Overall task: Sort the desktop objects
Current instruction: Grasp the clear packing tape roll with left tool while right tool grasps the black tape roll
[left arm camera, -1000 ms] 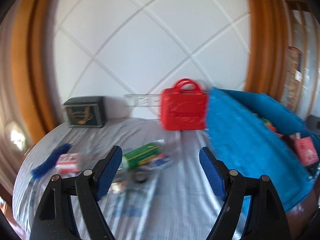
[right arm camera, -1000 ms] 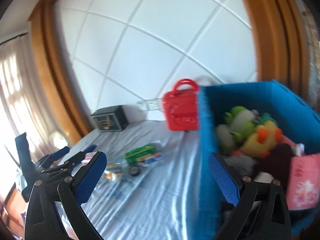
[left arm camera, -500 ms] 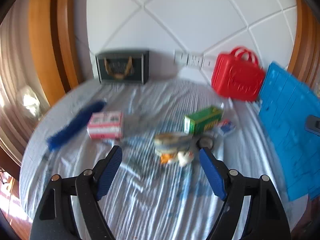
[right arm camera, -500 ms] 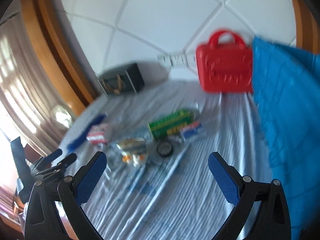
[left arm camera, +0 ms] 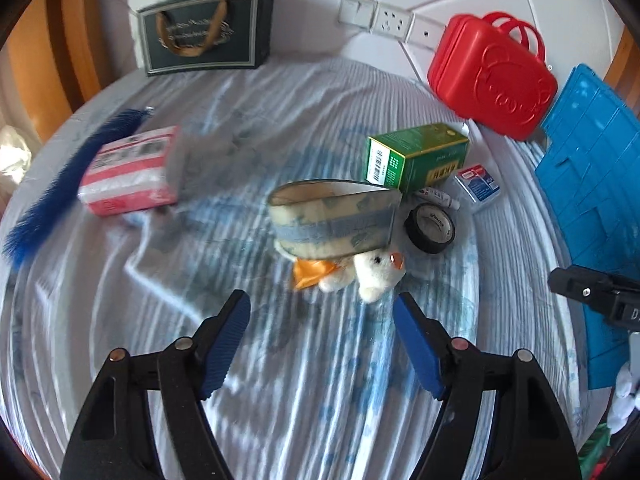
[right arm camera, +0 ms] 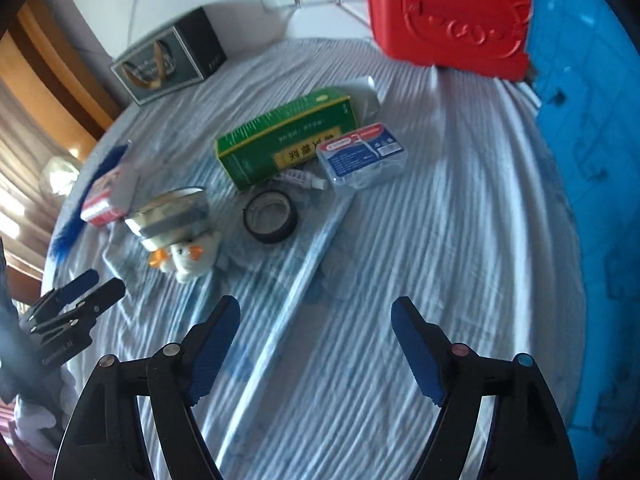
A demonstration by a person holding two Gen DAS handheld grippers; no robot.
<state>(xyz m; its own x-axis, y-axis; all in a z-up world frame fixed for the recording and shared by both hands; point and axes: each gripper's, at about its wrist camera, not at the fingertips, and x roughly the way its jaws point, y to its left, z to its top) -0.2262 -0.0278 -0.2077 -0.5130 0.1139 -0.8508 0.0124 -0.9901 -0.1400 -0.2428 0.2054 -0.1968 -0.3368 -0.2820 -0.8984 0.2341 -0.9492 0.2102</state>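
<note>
Loose objects lie on a striped cloth: a green box point(left arm camera: 416, 156) point(right arm camera: 286, 136), a black tape roll point(left arm camera: 429, 228) point(right arm camera: 271, 216), a clear blue-labelled case point(left arm camera: 478, 188) point(right arm camera: 362, 154), a small white tube point(left arm camera: 436, 197), a patterned tin point(left arm camera: 334, 216) point(right arm camera: 170, 212) over a white plush duck point(left arm camera: 376, 270) point(right arm camera: 192, 256), and a pink packet point(left arm camera: 130, 170) point(right arm camera: 102, 200). My left gripper point(left arm camera: 322, 316) hovers just short of the duck, jaws closing with nothing between them. My right gripper point(right arm camera: 316, 320) hangs over bare cloth below the tape roll, jaws closing and empty.
A blue storage bin point(left arm camera: 588, 184) point(right arm camera: 588, 160) stands at the right, a red toy case point(left arm camera: 492, 80) point(right arm camera: 452, 12) beside it. A dark gift bag point(left arm camera: 204, 32) point(right arm camera: 172, 60) leans against the white wall. A blue feathery strip point(left arm camera: 68, 176) lies at the left edge.
Both grippers have dropped and tipped down from facing the wall to looking onto the cloth. Both pairs of jaws have narrowed, the right more. The objects now appear much closer.
</note>
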